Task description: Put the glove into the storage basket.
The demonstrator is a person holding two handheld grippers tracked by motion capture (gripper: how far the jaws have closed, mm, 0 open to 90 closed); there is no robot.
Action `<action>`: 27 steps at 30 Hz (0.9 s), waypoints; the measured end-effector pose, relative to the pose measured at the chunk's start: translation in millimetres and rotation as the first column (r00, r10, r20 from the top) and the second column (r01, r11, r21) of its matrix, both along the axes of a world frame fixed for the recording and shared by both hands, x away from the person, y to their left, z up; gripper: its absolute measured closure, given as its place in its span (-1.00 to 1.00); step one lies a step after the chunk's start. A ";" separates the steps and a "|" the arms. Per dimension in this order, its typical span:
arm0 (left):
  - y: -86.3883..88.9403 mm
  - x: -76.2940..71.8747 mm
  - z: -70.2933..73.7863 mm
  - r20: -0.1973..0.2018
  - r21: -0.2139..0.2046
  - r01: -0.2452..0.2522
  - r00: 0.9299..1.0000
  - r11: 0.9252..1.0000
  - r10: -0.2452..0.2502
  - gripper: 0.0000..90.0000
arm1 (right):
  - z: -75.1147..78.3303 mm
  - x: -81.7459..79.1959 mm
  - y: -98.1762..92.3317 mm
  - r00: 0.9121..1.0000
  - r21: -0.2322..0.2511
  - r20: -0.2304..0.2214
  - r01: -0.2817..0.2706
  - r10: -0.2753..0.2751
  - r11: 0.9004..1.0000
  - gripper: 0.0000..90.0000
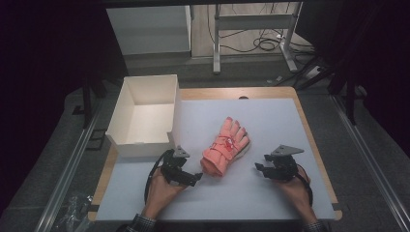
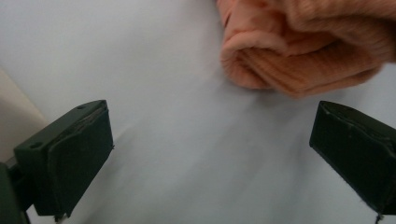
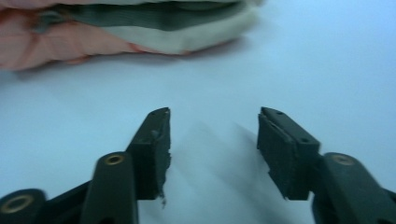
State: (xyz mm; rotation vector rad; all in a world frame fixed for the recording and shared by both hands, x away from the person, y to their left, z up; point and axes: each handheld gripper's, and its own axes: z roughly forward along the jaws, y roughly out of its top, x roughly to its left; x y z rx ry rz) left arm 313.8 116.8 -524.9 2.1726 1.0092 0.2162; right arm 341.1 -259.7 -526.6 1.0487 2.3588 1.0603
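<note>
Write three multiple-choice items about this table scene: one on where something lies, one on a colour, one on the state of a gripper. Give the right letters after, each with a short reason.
1. Where does the glove lie?
A. inside the box
B. on the table, between the two grippers
C. on the floor

2. What colour is the glove mainly?
A. blue
B. black
C. salmon pink

3. How do the jaws of the left gripper stand?
A. wide apart with nothing between them
C. clamped on the glove's cuff
B. clamped on the box wall

Answers:
1 B: in the high view the glove rests on the pale table, right of the white box, with the left gripper on one side and the right gripper on the other.
2 C: all three views show its salmon-pink knit.
3 A: the left gripper view shows bare table between the jaws, with the cuff just ahead of them.
</note>
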 end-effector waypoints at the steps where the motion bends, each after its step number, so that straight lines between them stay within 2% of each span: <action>1: -0.1 -0.2 3.5 -0.001 -0.002 0.012 1.000 1.000 -0.012 -1.00 | 0.4 0.7 -3.7 1.000 -0.005 0.009 0.010 -0.010 1.000 -0.11; 5: -2.1 -2.6 21.1 -0.008 -0.020 0.032 0.999 0.999 -0.032 -1.00 | 0.2 3.6 -14.4 0.999 -0.023 0.031 0.041 -0.040 0.999 -0.26; 8: -5.1 -3.3 35.0 -0.006 -0.022 0.054 0.999 0.998 -0.054 -1.00 | -2.1 6.9 -16.9 0.999 -0.045 0.002 0.052 -0.052 0.998 -0.40; 11: -10.1 -1.6 46.3 -0.006 -0.013 0.070 0.998 0.997 -0.070 -1.00 | -2.8 7.7 -16.3 0.998 -0.053 -0.001 0.069 -0.069 0.996 -0.51; 14: -18.8 2.6 56.4 -0.003 0.008 0.085 0.996 0.996 -0.085 -1.00 | -3.4 8.1 -16.9 0.997 -0.048 -0.003 0.071 -0.071 0.996 -0.52; 17: -32.9 9.7 66.3 -0.005 0.012 0.095 0.995 0.995 -0.095 -1.00 | -3.7 8.0 -17.0 0.997 -0.046 -0.002 0.072 -0.073 0.996 -0.53; 22: -54.3 21.4 73.0 0.005 0.031 0.105 0.994 0.994 -0.105 -1.00 | -3.8 7.9 -16.9 0.997 -0.047 -0.002 0.074 -0.074 0.996 -0.53; 27: -77.7 34.5 70.5 -0.004 0.051 0.115 0.993 0.992 -0.114 -1.00 | -4.0 7.9 -17.0 0.997 -0.047 0.001 0.073 -0.073 0.996 -0.53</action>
